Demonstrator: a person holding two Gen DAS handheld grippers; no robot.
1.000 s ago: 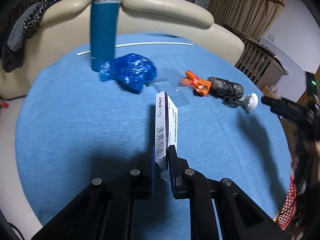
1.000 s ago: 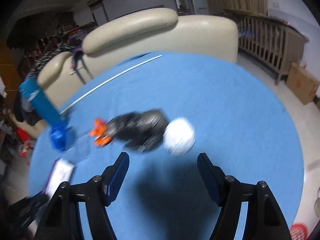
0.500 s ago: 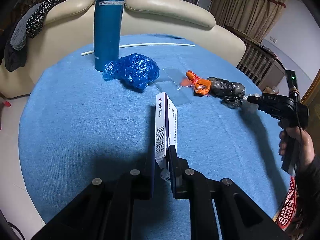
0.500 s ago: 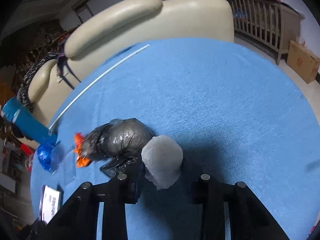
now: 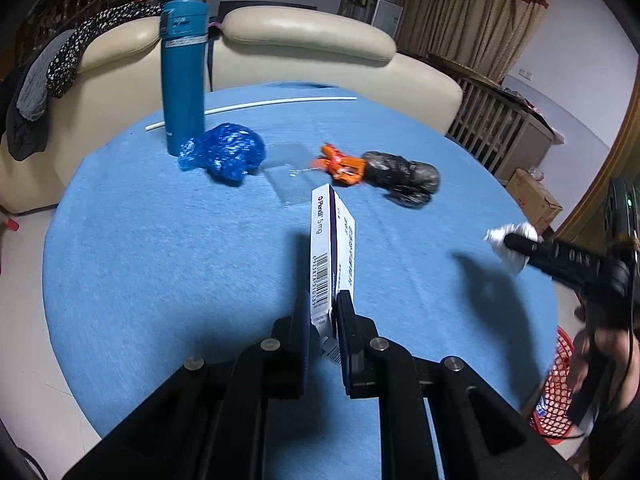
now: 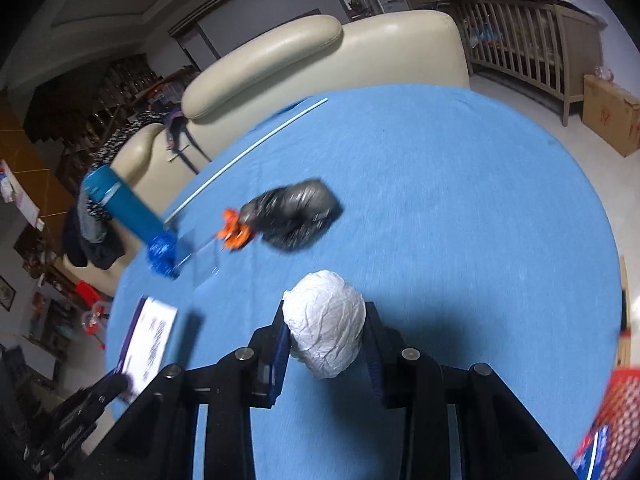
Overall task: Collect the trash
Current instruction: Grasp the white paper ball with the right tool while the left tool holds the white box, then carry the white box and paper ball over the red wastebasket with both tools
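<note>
Right gripper (image 6: 326,330) clamped on crumpled white paper ball (image 6: 325,322), lifted off the blue table (image 6: 460,200); red mesh basket (image 6: 616,420) sits low to its right, likely drop spot. Left gripper (image 5: 324,322) pinches flat cardboard medicine box (image 5: 331,248) on edge, long axis pointing straight ahead. Crinkly black bag (image 5: 402,176), orange scrap (image 5: 340,162) and blue wrapper (image 5: 224,152) lie further ahead.

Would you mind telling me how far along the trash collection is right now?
Done: nothing visibly binned; the red basket is mostly out of view. In hand: left gripper clamps the box; right gripper holds the white wad. Left on the table: blue bag, orange scrap, black bag.
</note>
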